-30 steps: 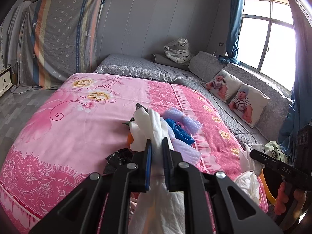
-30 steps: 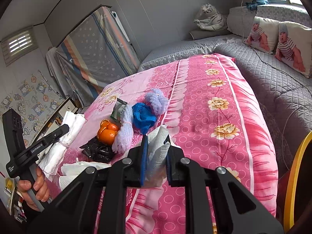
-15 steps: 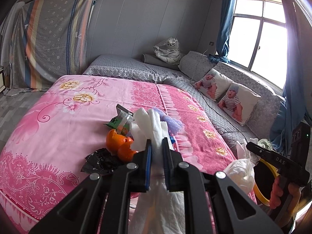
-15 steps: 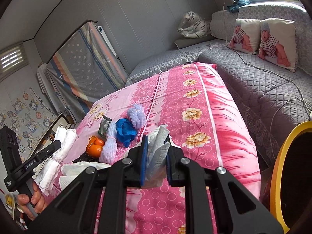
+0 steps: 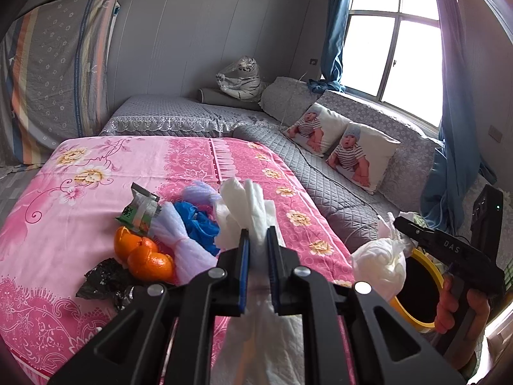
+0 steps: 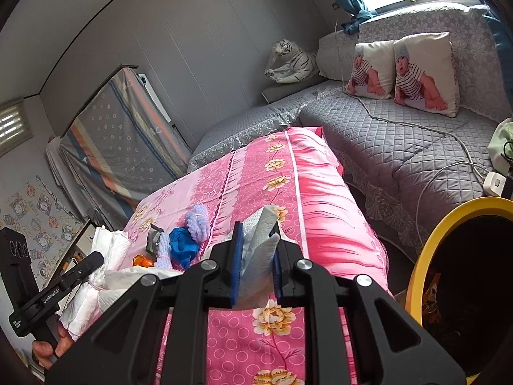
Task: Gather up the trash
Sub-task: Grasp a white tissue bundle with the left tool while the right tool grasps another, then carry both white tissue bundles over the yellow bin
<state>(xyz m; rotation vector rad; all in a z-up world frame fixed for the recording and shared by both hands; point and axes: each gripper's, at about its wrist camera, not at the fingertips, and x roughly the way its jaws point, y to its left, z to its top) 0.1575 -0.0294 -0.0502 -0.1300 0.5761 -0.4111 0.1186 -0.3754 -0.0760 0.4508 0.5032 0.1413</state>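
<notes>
- Tissue fills both of your tools: the left gripper point(image 5: 256, 240) has its jaws clamped on a wad of white crumpled tissue paper point(image 5: 247, 205), and the right gripper point(image 6: 256, 256) has its jaws closed on a folded grey-white paper towel point(image 6: 259, 243).
- Compared with a second ago, both views have swung away from the pile toward the bed's edge, and the round black bin with a yellow rim point(image 6: 426, 250) now fills the right side of the right wrist view, where only a sliver of rim showed before.
- Your grip has not changed; both loads sit between the jaws as they did.
- That shift suggests you are in the carry stage, with the drop into the bin the likely next step.
- Left on the pink floral bedspread point(image 5: 80, 192) are the peeled orange tangerine pieces point(image 5: 141, 256), a blue crumpled plastic glove point(image 5: 198, 224), a lilac foam net sleeve point(image 5: 182, 243), a torn green-and-silver snack wrapper point(image 5: 141, 208) and a black crinkled plastic scrap point(image 5: 105, 279).
- So the task looks only partly done; expect more trips.
</notes>
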